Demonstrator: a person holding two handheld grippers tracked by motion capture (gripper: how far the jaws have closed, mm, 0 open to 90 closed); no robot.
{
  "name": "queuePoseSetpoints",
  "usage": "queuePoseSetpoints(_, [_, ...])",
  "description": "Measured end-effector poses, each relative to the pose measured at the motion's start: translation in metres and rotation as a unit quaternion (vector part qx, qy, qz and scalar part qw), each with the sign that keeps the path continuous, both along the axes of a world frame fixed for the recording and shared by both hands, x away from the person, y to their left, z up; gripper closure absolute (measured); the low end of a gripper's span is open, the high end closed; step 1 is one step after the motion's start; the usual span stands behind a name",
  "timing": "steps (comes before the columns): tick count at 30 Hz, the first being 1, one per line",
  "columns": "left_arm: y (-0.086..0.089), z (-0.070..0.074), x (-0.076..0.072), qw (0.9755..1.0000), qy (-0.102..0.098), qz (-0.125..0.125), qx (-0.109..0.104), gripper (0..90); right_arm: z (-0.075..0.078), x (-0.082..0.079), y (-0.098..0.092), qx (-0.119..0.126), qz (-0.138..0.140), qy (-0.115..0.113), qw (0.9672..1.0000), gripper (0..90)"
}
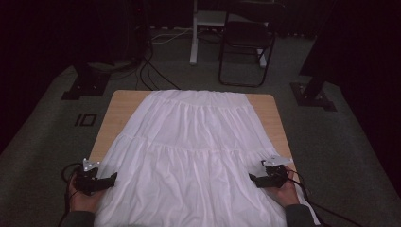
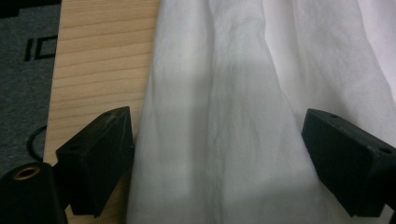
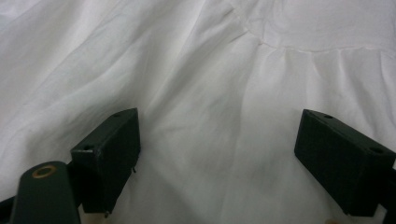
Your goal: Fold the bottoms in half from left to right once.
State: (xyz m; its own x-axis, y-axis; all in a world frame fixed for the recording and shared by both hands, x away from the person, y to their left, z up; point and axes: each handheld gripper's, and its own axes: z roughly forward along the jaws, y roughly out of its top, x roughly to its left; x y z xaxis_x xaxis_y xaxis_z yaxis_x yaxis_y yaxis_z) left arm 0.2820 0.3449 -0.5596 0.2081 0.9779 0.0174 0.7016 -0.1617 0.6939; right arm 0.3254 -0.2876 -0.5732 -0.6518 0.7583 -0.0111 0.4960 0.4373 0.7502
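White skirt lying spread across the table.
Left gripper at eight o'clock, right gripper at four, both gaping wide over its edges.

There is one sign to read. On the grey floor, left of the wooden table, black marks look like "10" or "IO". The left gripper view shows the same marks on the floor beside the table edge. No other words or numbers can be read.

The white tiered skirt runs off the high view's bottom edge, its hem unseen; it hides most of the wooden table
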Motion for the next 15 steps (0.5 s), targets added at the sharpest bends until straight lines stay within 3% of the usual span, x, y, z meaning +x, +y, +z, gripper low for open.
queuePoseSetpoints(6, [-0.008,-0.001,-0.005,0.9999,-0.006,-0.008,0.000,10.7,0.000,0.000,0.000,0.000,0.000,0.000,1.0000,13.8])
queuePoseSetpoints(9, [-0.010,0.001,-0.007,0.9999,-0.008,-0.013,0.000,18.7,0.000,0.000,0.000,0.000,0.000,0.000,1.0000,13.8])
queuePoseSetpoints(12, [-0.011,0.005,-0.010,0.9994,-0.010,-0.032,-0.005,48.3,0.000,0.000,0.000,0.000,0.000,0.000,1.0000,13.8])
queuePoseSetpoints(15, [-0.009,0.005,-0.011,0.9989,-0.010,-0.044,-0.014,70.1,0.000,0.000,0.000,0.000,0.000,0.000,1.0000,13.8])
